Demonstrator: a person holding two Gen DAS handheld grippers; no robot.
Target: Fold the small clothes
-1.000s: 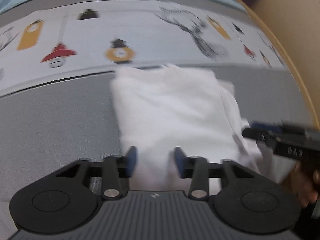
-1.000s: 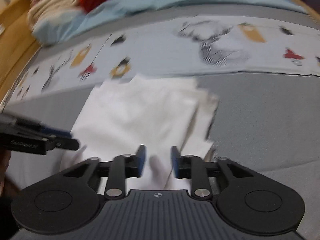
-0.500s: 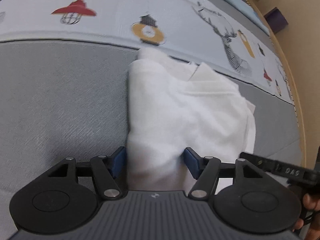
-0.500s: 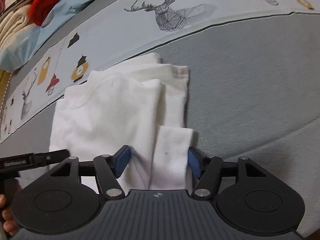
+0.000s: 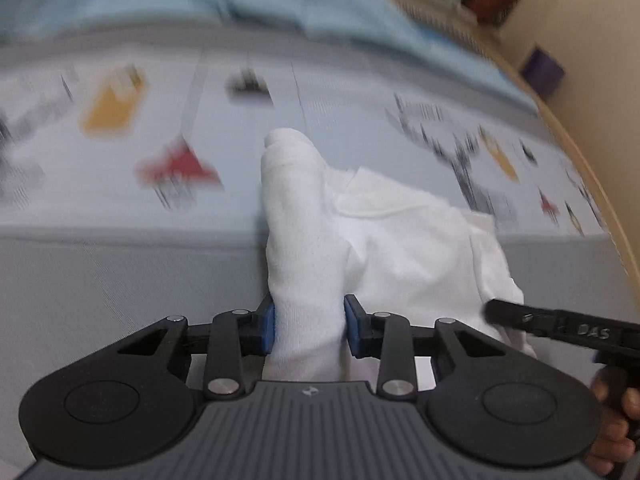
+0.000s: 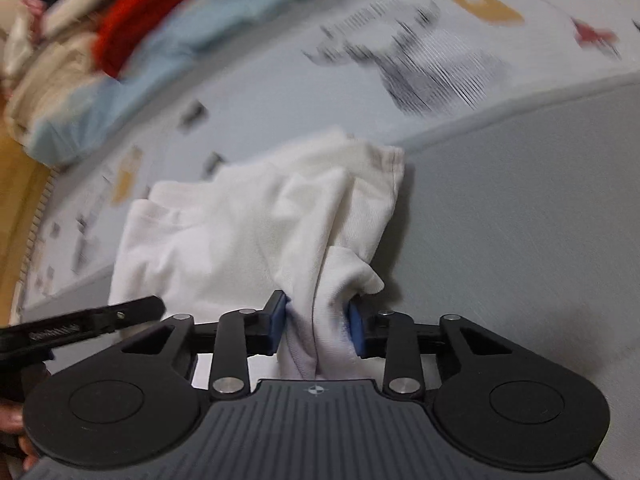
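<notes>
Left wrist view first: my left gripper (image 5: 308, 328) is clamped on a bunched fold of the white garment (image 5: 400, 240), blue pads pressing the cloth from both sides. From here the fold runs up like a thick roll away from the camera, and the rest of the garment spreads off to the right over the bed (image 5: 120, 280), lying across the line where the grey part of the cover meets the printed band (image 5: 160, 140) with its lamps and deer. The tip of my right gripper (image 5: 560, 326) pokes in from the right edge against the cloth, with a bit of my right hand (image 5: 612, 420) below it. Only this view shows the beige wall and the purple box (image 5: 542, 70) far right. Everything far off is motion-blurred.

Right wrist view: my right gripper (image 6: 318, 326) is pinching the other end of the same garment (image 6: 240, 232), and here the cloth is twisted into two crumpled layers between the pads. You can see a hemmed edge at the top right. My left gripper (image 6: 100, 322) comes in from the left. This side alone shows the pile of clothes (image 6: 100, 28) in red, cream and light blue at the back.
</notes>
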